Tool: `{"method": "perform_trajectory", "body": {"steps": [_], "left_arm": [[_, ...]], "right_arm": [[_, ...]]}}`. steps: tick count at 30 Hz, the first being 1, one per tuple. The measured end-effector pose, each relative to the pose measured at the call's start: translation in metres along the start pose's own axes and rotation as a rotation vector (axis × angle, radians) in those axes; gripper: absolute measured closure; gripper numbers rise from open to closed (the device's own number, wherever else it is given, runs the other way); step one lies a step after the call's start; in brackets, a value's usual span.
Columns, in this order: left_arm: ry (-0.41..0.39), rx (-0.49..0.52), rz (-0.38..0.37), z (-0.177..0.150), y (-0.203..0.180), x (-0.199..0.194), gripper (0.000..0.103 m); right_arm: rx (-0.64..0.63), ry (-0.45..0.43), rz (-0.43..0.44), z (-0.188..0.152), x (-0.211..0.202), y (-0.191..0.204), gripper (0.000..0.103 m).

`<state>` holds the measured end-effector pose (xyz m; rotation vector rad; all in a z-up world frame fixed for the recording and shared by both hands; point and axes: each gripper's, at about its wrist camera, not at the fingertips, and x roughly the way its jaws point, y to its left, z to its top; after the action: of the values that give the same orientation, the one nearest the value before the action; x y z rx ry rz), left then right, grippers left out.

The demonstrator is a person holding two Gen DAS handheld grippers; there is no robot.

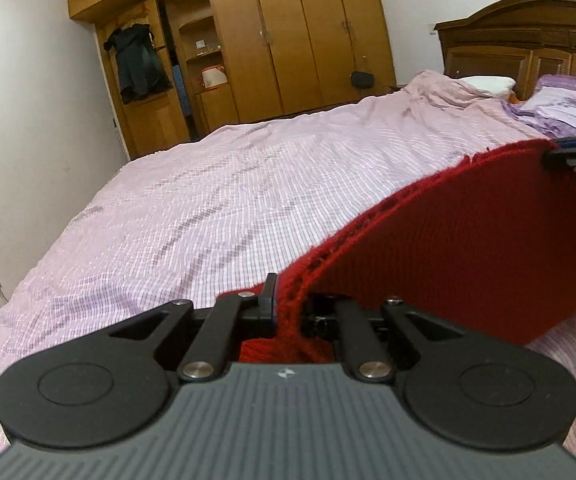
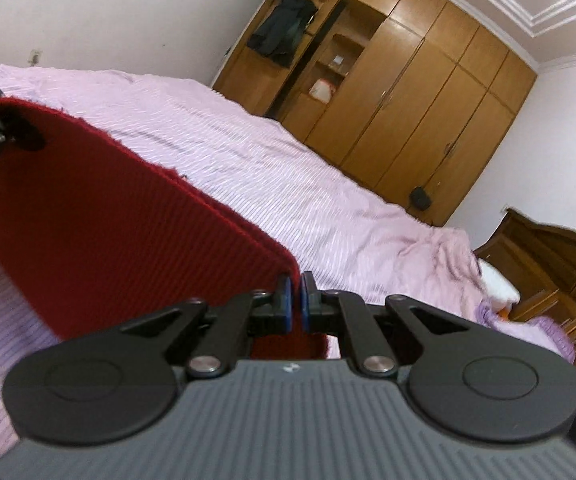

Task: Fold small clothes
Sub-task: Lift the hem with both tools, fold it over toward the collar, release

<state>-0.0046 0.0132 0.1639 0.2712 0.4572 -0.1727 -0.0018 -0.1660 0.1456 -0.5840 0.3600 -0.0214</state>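
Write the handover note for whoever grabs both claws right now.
Left claw: shut on one top corner of the red knit garment.
Right claw: shut on the other top corner.
The garment hangs stretched between the two, lifted above the pink striped bedspread; its lower edge is out of view.
Done: the garment is picked up and spread by its top edge.
Left: lay it flat on the bed, then fold it. No fold is visible yet.

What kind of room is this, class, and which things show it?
Most likely a bedroom: a bed under a pink striped cover, a carved wooden headboard and a tall wooden wardrobe with a dark garment hanging on it.
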Motion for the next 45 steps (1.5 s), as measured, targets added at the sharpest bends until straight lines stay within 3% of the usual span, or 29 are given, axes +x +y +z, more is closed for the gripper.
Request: {"method": "perform_trajectory", "body": {"steps": [8,19,25,29,30,32,33,35,36,45], "left_arm": [[0.062,-0.024,0.023,0.017,0.014,0.079,0.094],[0.225,-0.05,0.024,-0.024,0.018,0.188,0.094],[0.221,-0.002,0.039,-0.043,0.01,0.202,0.093],[0.22,0.006,0.04,-0.044,0.01,0.201,0.091],[0.222,0.006,0.038,-0.043,0.01,0.198,0.088],[0.226,-0.002,0.028,-0.039,0.013,0.192,0.082],[0.226,-0.01,0.024,-0.036,0.014,0.186,0.073],[0.222,-0.033,0.013,-0.033,0.02,0.176,0.056],[0.216,-0.044,0.009,-0.031,0.024,0.171,0.048],[0.185,-0.116,0.029,-0.029,0.056,0.141,0.04]], "right_arm": [[-0.06,-0.004,-0.045,0.007,0.065,0.008,0.096],[-0.01,0.089,-0.002,-0.023,0.136,0.042,0.095],[0.016,0.177,0.054,-0.041,0.163,0.06,0.093],[-0.002,0.171,0.047,-0.047,0.163,0.066,0.093],[0.003,0.169,0.047,-0.046,0.16,0.065,0.091],[0.035,0.164,0.073,-0.044,0.153,0.059,0.076],[0.056,0.159,0.09,-0.041,0.151,0.053,0.07],[0.107,0.136,0.12,-0.038,0.143,0.04,0.043],[0.125,0.12,0.123,-0.038,0.137,0.034,0.038],[0.249,0.095,0.097,-0.052,0.098,-0.016,0.036]]}}
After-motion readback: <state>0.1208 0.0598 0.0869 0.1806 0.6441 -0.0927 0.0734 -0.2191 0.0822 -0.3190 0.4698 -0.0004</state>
